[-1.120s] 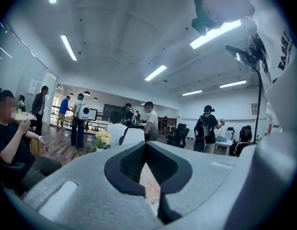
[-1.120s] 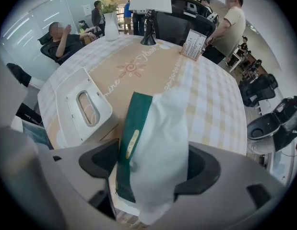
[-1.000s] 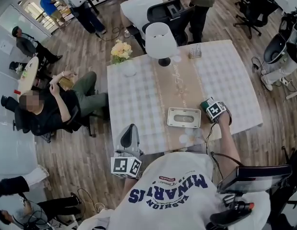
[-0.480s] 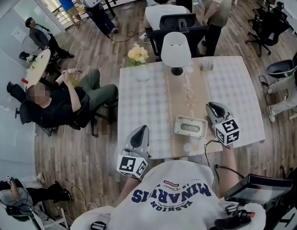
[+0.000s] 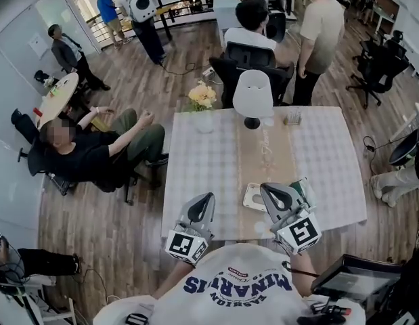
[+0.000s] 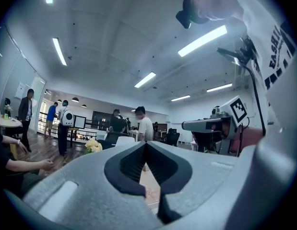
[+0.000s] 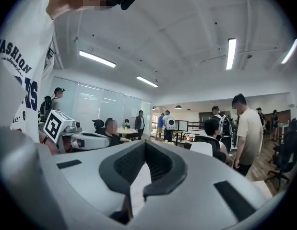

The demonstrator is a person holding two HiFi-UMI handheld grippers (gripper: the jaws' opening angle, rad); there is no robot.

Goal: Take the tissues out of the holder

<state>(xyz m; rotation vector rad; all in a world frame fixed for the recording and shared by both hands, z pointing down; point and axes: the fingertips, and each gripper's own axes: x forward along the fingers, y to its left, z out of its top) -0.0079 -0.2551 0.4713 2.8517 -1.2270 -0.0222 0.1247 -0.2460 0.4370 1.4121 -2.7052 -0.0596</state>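
Our left tongs (image 5: 207, 200) and just-closed right tongs (image 5: 269, 191) hang shut, empty, over the near worktop (image 5: 195, 154); a packet (image 5: 302, 187), we judge tissues, lies just right of the holder (image 5: 252, 198). Best kept clear above it.

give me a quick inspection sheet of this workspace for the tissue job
surface: table with white checked cloth and beige runner
job's things: tissue holder near the front edge, partly hidden; no loose tissue seen
clutter: white lamp, flowers, small glass at far side
grippers: left hand-held gripper shut, empty; right hand-held gripper just closed, shut; white strip between its jaws, tissue or not unclear
cables: one cable on floor beyond the table
surroundings: seated person left of table, people and office chairs beyond
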